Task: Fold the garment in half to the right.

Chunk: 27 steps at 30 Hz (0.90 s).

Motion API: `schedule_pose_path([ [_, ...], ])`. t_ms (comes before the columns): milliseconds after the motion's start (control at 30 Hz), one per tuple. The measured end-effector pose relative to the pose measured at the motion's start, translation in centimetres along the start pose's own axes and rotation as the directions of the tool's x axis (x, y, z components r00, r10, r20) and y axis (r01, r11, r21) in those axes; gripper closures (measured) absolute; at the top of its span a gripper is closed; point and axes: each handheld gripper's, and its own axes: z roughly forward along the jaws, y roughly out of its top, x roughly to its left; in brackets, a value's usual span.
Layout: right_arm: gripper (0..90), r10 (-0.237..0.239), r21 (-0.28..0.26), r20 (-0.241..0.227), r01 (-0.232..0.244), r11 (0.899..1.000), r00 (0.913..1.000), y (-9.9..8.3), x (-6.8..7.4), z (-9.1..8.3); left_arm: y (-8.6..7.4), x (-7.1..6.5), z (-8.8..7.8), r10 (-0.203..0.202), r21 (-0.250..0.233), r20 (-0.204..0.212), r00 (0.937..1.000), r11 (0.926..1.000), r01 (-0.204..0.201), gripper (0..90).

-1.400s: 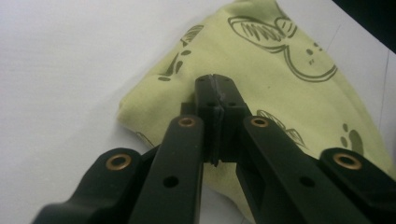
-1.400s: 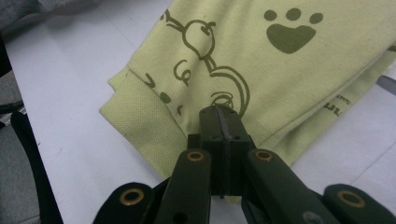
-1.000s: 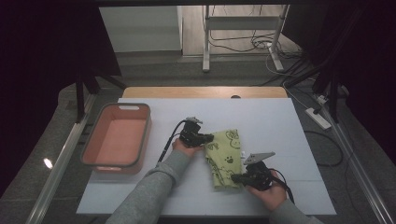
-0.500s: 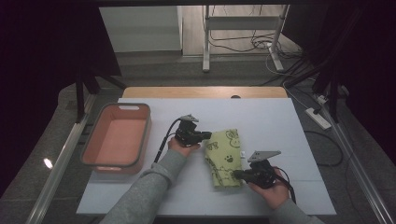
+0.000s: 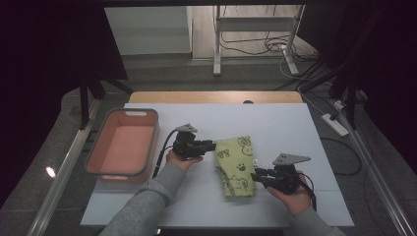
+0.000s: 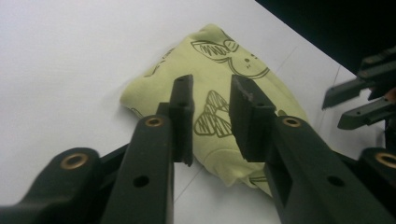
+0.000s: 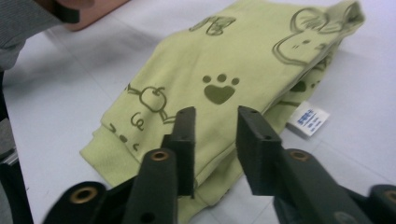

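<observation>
White table (image 5: 147,206) under dim room light. Folded green printed cloth (image 5: 237,164) lies flat at table centre, right of pink bin (image 5: 93,157). Left gripper (image 5: 212,145) just beside cloth's left edge, right gripper (image 5: 255,175) just beside right edge; both jaws just opened, parted, nothing pinched.

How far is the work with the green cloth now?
Done: the cloth lies folded on the table. In hand: nothing; the left gripper and right gripper have just been opening, nothing between the jaws. Possibly left: moving it into the bin.
</observation>
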Motion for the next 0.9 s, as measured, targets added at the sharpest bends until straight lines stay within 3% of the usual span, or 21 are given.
schedule_pose_path([
  [233,52.4,-0.009,-0.051,0.039,0.011,0.999,0.9992,0.1,-0.3,-0.6,-0.1,-0.4,-0.5,0.014,-0.006,-0.001,0.9999,0.9999,-0.014,61.2],
  [500,40.9,-0.019,-0.055,0.067,0.023,0.998,0.9976,0.1,-0.5,-0.8,-0.3,-0.6,-0.8,0.023,0.015,-0.018,0.9996,0.9996,-0.023,52.0],
  [900,36.3,-0.025,-0.08,0.077,0.031,0.996,0.9967,0.2,-0.9,-1.6,0.0,-0.5,-1.9,-0.013,0.056,-0.019,0.9997,0.9983,0.014,35.8],
])
